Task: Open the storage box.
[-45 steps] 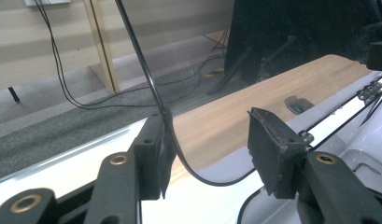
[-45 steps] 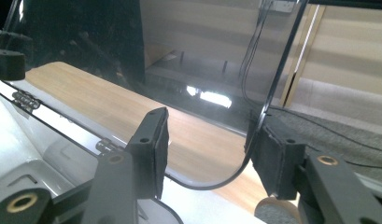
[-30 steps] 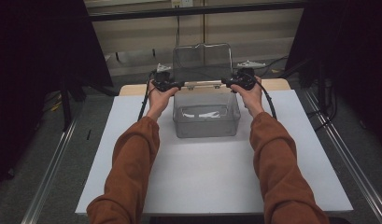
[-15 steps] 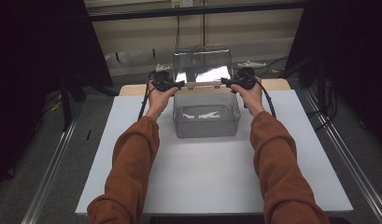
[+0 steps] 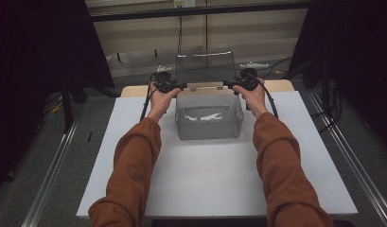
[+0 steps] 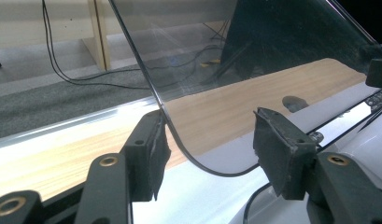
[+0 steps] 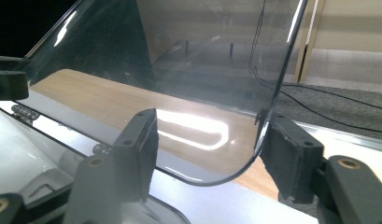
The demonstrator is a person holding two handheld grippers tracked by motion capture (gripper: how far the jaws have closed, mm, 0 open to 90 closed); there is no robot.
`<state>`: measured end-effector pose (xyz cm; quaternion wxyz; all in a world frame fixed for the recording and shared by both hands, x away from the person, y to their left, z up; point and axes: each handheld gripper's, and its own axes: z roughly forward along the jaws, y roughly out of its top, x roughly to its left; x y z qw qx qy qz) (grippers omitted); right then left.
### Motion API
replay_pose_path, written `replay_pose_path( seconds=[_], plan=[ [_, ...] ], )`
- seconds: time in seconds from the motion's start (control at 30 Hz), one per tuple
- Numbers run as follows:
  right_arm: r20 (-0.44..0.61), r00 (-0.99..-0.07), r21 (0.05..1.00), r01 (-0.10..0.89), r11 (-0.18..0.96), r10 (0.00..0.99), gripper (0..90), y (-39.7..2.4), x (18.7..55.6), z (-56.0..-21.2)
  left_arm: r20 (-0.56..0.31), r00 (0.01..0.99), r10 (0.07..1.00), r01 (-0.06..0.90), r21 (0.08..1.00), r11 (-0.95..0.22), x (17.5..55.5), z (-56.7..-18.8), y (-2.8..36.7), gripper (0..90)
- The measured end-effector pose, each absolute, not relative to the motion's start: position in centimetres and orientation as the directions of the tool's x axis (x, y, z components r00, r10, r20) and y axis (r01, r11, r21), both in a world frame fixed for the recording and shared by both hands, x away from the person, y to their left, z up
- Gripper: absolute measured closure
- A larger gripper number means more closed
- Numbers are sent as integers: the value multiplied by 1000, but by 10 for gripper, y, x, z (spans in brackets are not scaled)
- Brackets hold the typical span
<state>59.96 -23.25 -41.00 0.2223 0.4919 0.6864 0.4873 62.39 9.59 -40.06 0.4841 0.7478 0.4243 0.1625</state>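
Above the clear box point(image 5: 208, 116), the hinged lid point(image 5: 205, 66) is now raised upright; right gripper point(image 5: 238, 85) jaws have just been opening, left gripper point(image 5: 178, 87) jaws loose around its corner.

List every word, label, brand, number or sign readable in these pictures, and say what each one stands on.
None can be read. The clear box and its raised lid carry no print that shows. The white shapes inside the box are too blurred to tell as writing. The table and the black fingers bear no lettering.
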Motion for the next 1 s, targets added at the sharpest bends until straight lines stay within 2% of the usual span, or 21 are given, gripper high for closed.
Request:
replay_pose_path(
  seconds=[0.17,0.27,0.67,0.83,0.93,1.0],
  plan=[
    [165,-415,880,472,57,895,362,-231,601,-407,-171,585,793,479,862,-168,624,-401,96,449],
    [200,-404,871,491,27,893,361,-231,601,-409,-181,578,796,488,858,-160,624,-401,96,449],
    [223,-395,866,500,5,891,342,-229,603,-411,-215,568,795,506,852,-131,625,-402,97,448],
    [234,-391,863,505,-5,890,337,-229,603,-411,-191,565,803,500,853,-149,625,-402,97,431],
    [247,-375,857,515,-21,893,304,-229,603,-412,-180,563,806,498,853,-158,624,-402,96,423],
    [309,-364,839,539,-72,878,304,-231,605,-415,-185,568,802,499,852,-157,624,-402,97,427]
  ],
)
